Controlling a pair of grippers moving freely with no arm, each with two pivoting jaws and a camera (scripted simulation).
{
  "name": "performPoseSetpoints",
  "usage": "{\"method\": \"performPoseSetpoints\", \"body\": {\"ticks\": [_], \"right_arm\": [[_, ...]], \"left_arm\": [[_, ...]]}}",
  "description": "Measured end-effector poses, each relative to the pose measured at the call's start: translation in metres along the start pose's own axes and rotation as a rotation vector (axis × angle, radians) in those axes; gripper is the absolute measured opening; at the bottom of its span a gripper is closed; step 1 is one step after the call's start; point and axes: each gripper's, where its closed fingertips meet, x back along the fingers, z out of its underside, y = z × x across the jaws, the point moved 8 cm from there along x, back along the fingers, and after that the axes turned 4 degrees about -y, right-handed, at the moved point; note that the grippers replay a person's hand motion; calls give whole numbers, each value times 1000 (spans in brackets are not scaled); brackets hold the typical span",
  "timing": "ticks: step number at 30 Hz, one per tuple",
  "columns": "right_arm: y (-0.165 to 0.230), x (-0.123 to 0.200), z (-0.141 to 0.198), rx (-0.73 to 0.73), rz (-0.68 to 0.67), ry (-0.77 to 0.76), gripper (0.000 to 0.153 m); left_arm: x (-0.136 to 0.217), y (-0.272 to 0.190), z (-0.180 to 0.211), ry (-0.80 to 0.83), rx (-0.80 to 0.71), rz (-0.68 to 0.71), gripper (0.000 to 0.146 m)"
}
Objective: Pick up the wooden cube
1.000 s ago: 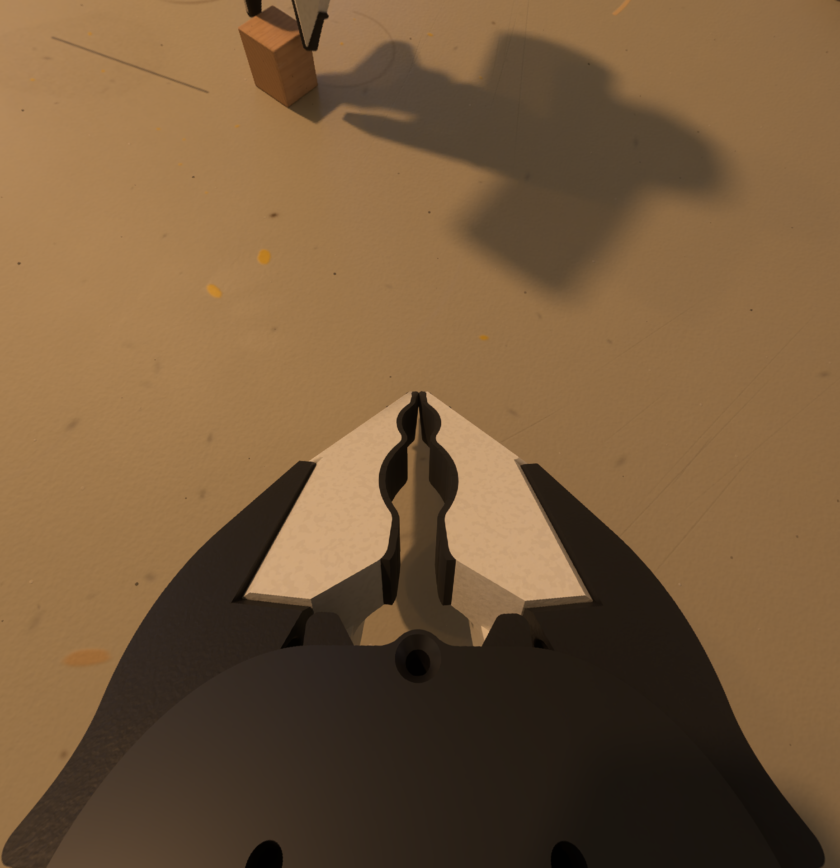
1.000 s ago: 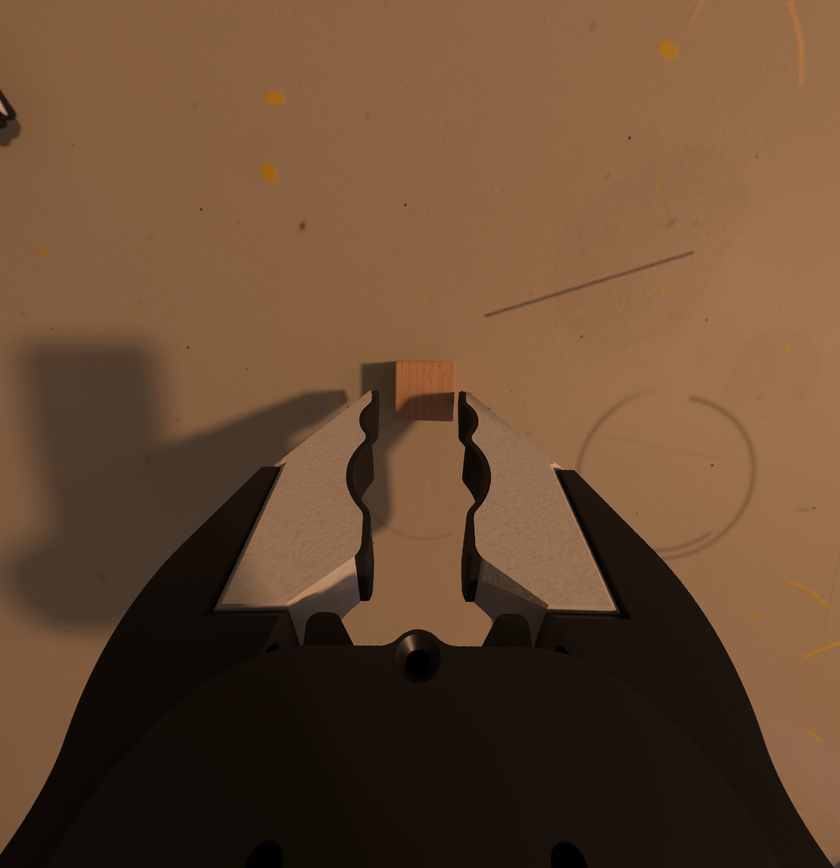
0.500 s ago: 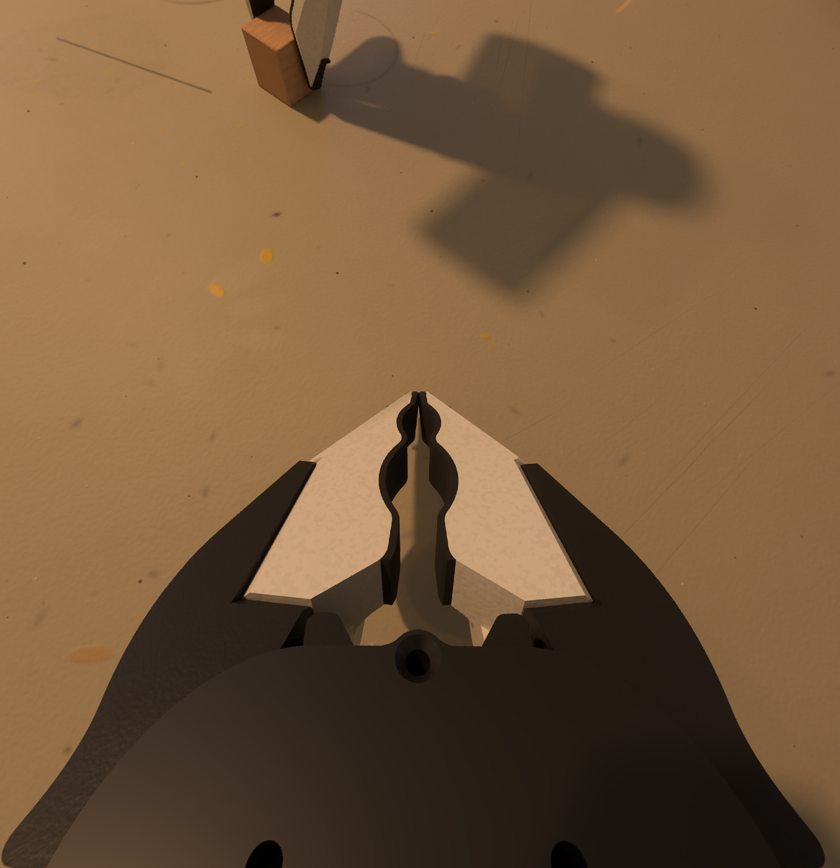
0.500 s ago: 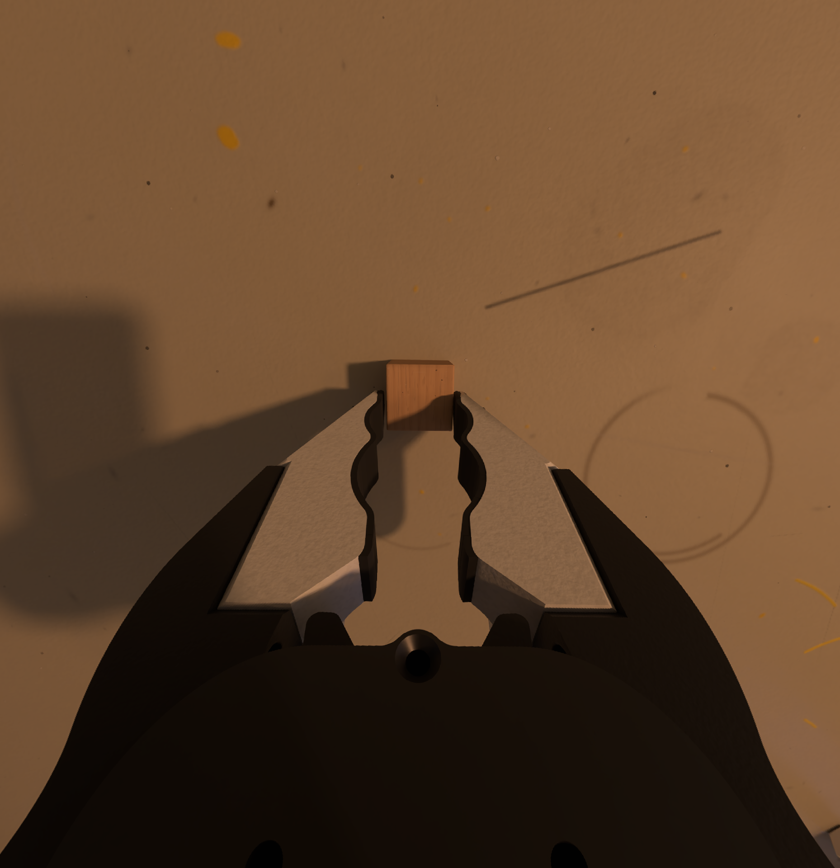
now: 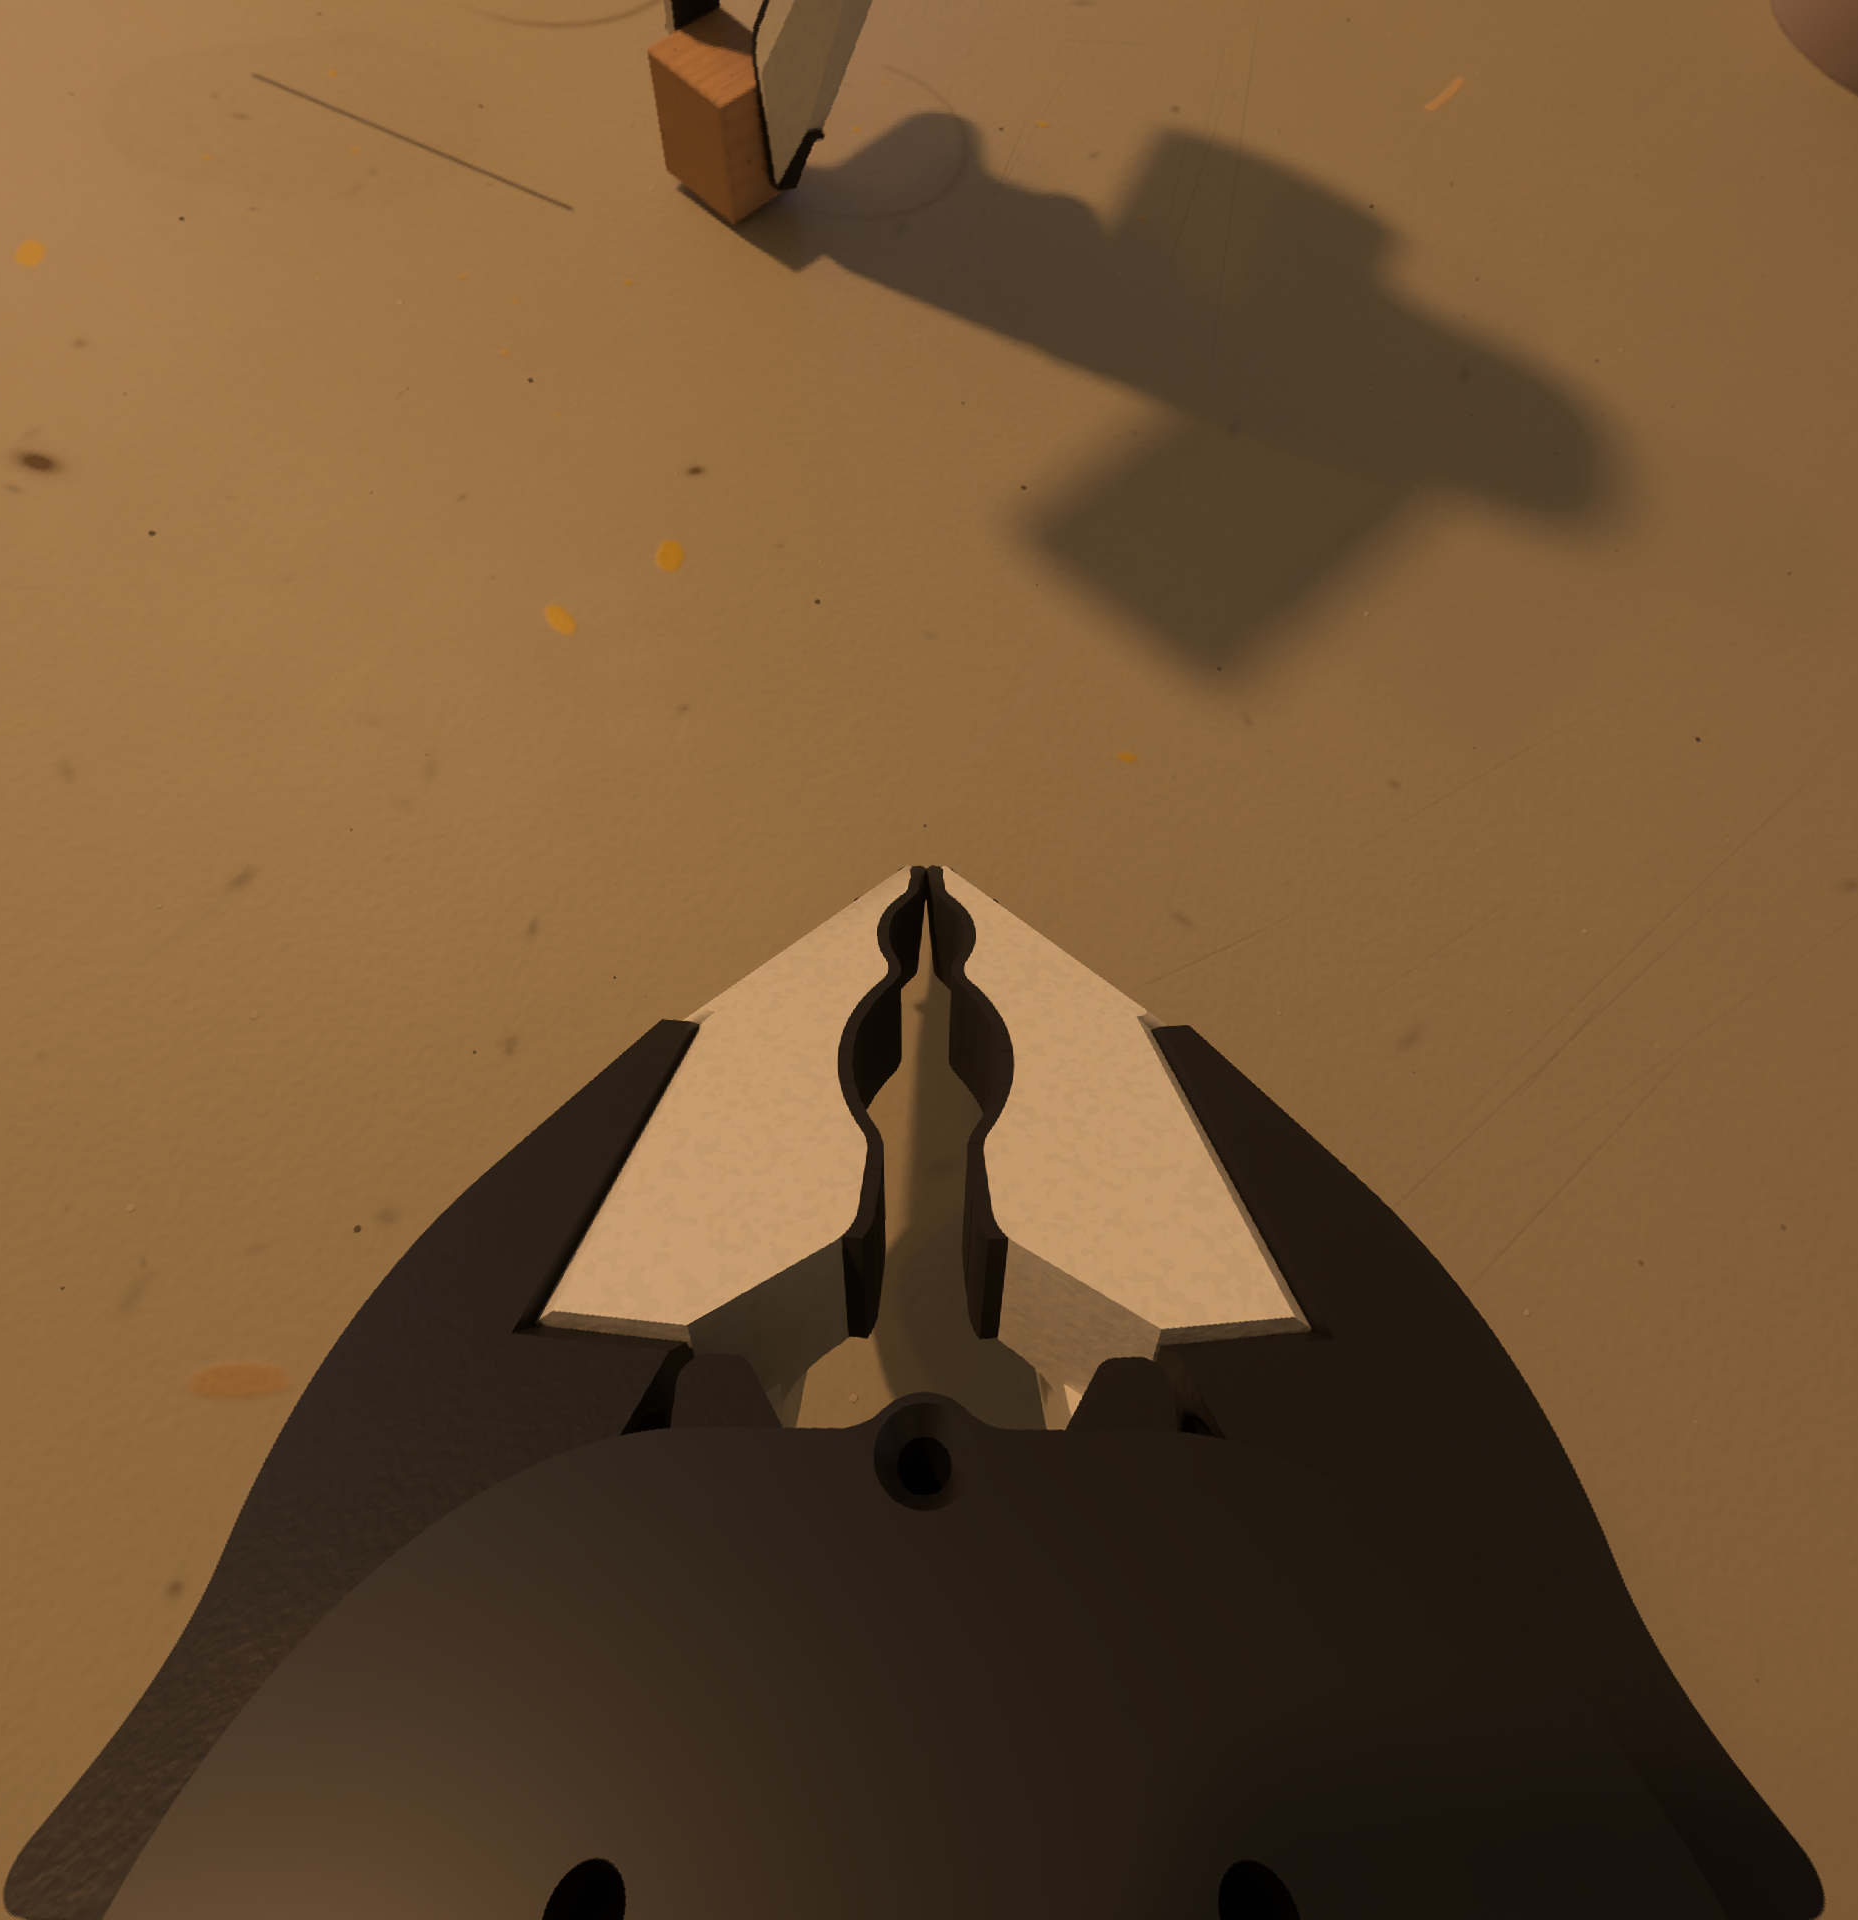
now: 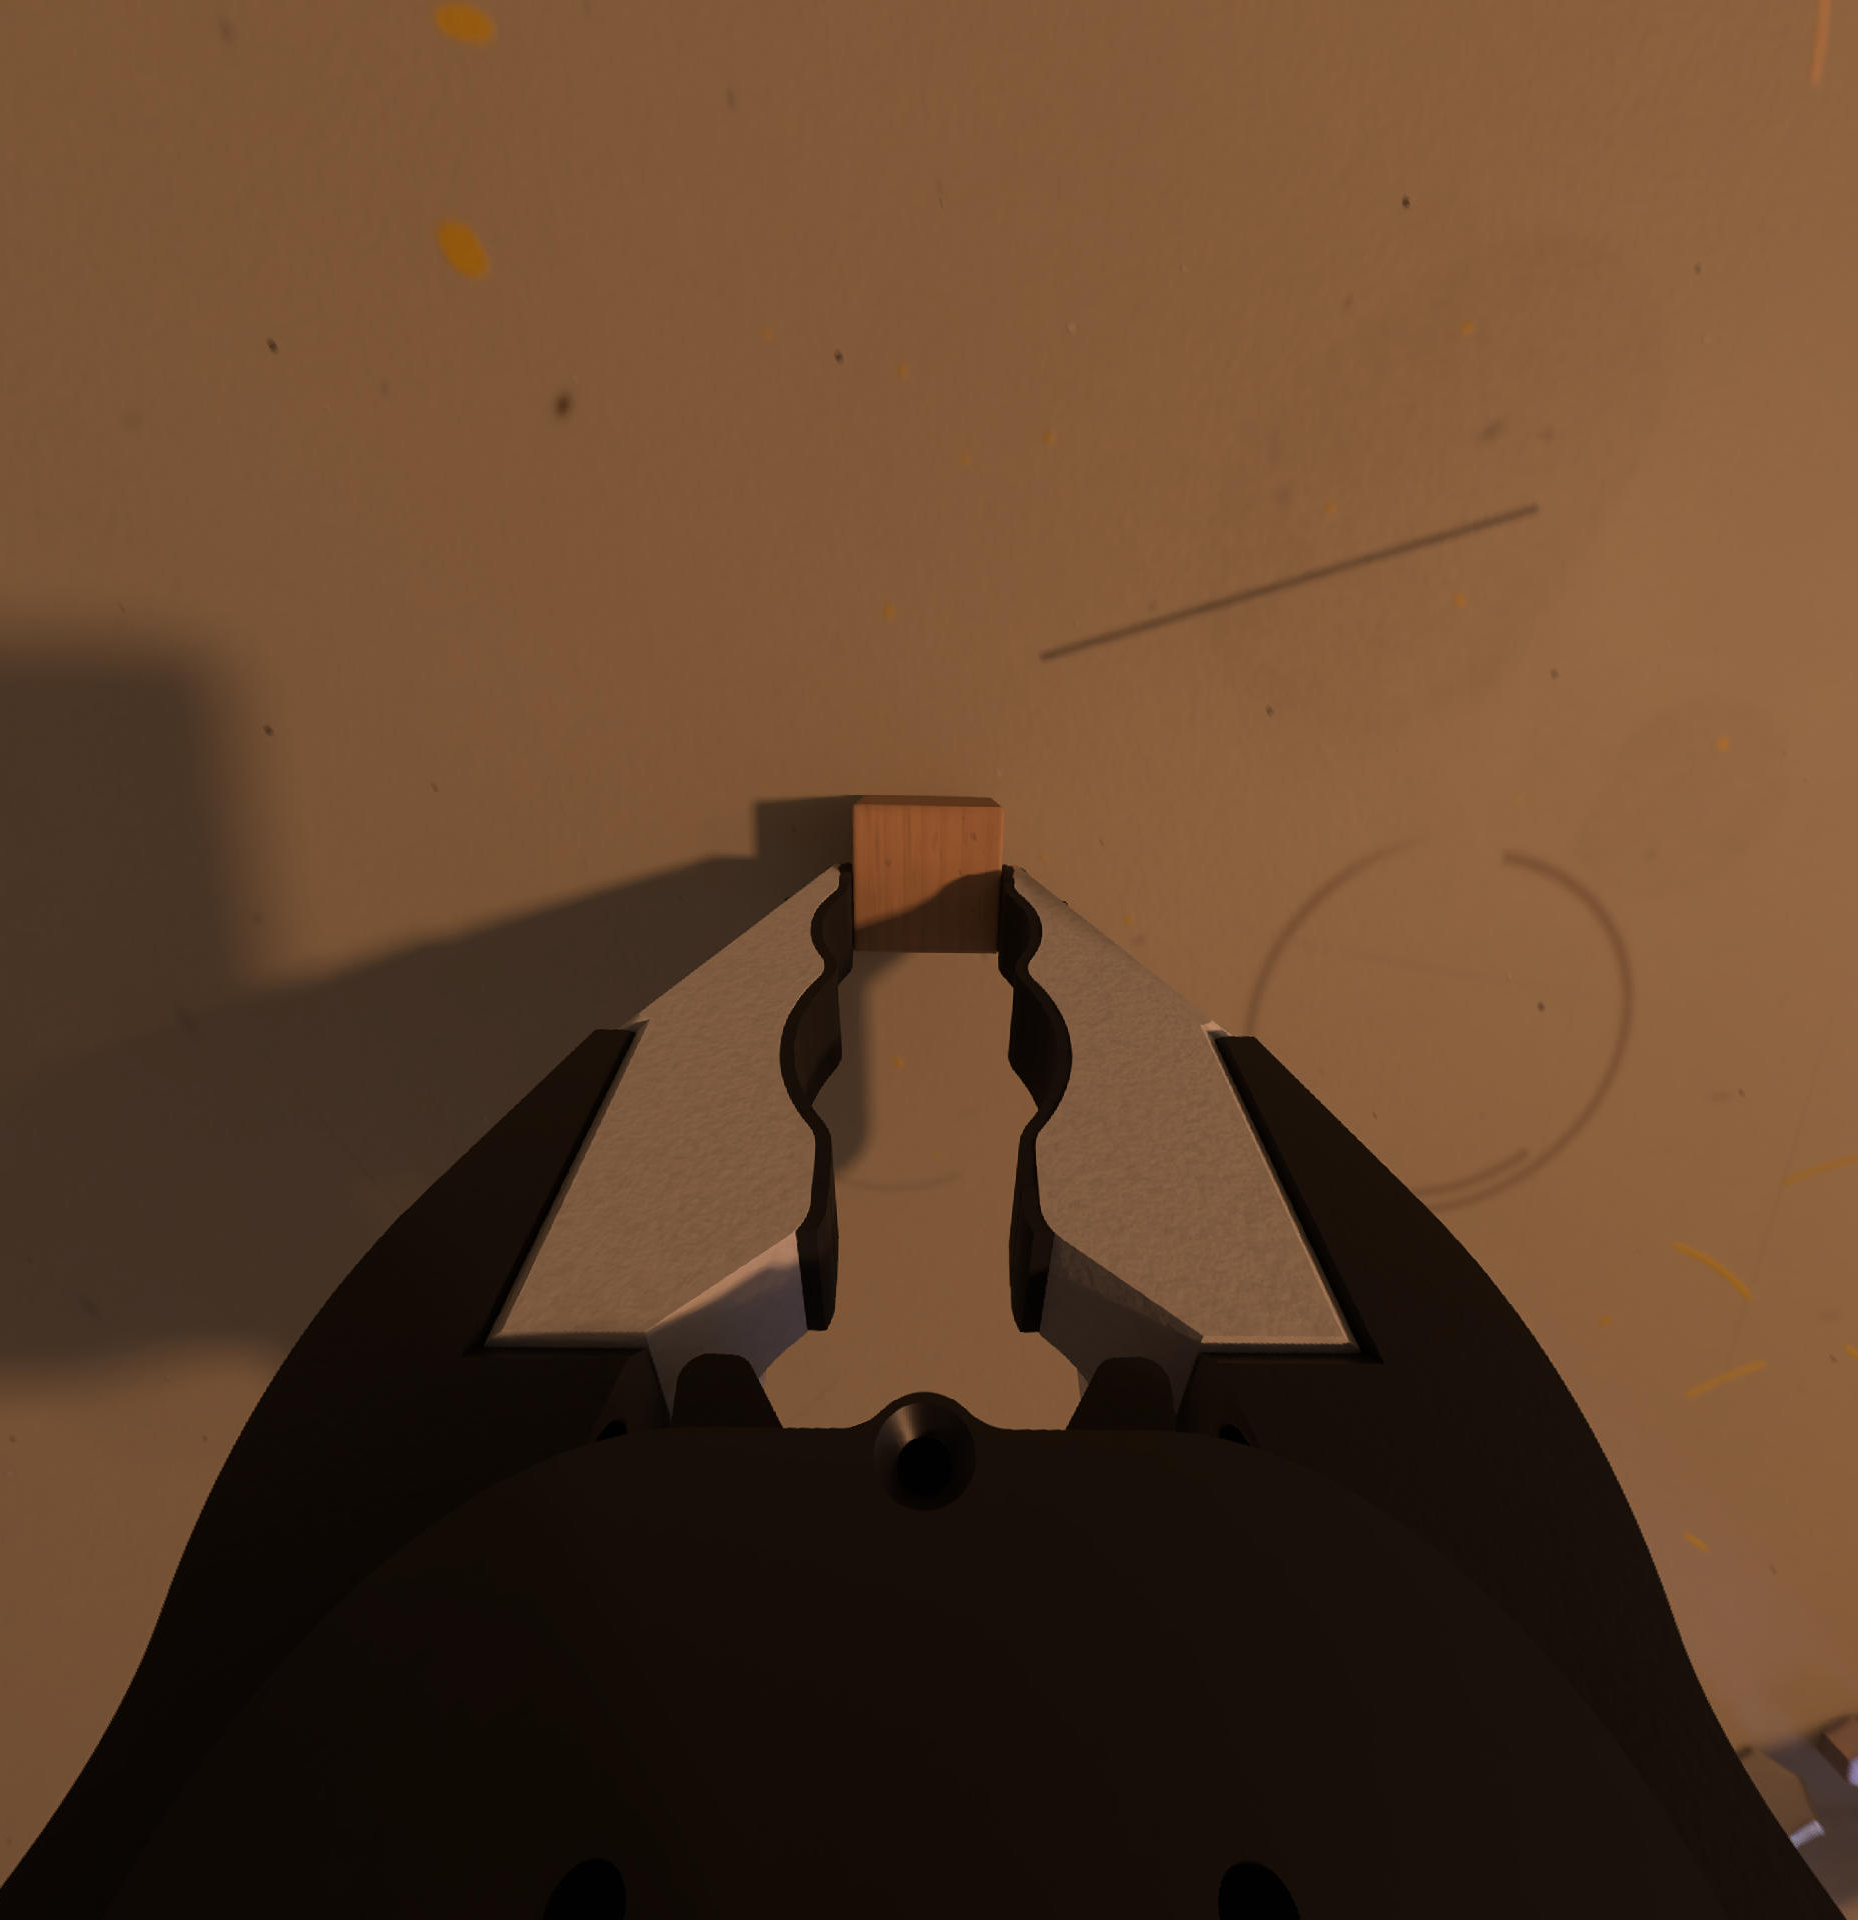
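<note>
The wooden cube (image 6: 926,875) sits between the two fingertips of the right tool (image 6: 926,902), at the very front of the gap. Both tips lie flush against the cube's left and right faces, so the right tool is pinching the cube by its near half, while the far half juts out past the tips. Behind the cube the curved inner edges of the fingers (image 6: 696,1132) leave an open channel with bare worktop (image 6: 1216,312) showing through it. The shadow of the right tool falls to the left across the tan surface and over the lower part of the cube's top face.

From the left wrist view, the same cube (image 5: 705,135) appears far ahead near the top edge, with a pale finger of the right tool (image 5: 790,83) pressed on its right side. Its lower corner is at the worktop (image 5: 385,727); whether it rests there or is just clear of it cannot be told.

The left tool (image 5: 925,873) is well apart from the cube, low in its view, its fingertips pressed together with nothing between them. It takes no part in the grip.

A thin dark line (image 6: 1289,582) and a faint ring mark (image 6: 1439,1023) mark the worktop to the right of the cube.
</note>
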Motion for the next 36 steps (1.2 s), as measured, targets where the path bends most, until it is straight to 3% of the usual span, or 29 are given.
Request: {"method": "performPoseSetpoints", "body": {"ticks": [4, 9, 13, 22, 29, 33, 36], "right_arm": [[-8, 18, 18, -26, 1, 34, 27], [-15, 51, 61, -106, -93, 33, 27], [-27, 74, 90, -233, -41, 42, 27], [-33, 77, 101, -268, -10, 88, 27], [-21, 90, 69, -186, 13, -53, 27], [6, 93, 15, -21, 42, -202, 27], [38, 82, -34, 138, 43, -312, 27]], "left_arm": [[0, 2, 0, 1, -2, 6, 0], [-2, 3, -1, 5, -11, 14, 0], [-4, 4, -3, 5, -16, 18, 0], [-3, 5, -2, 3, -12, 3, 0], [5, 13, 0, -23, 85, -46, 0], [13, 21, -7, -124, 239, -15, 0], [20, 26, -19, -225, 345, 24, 8]]}}
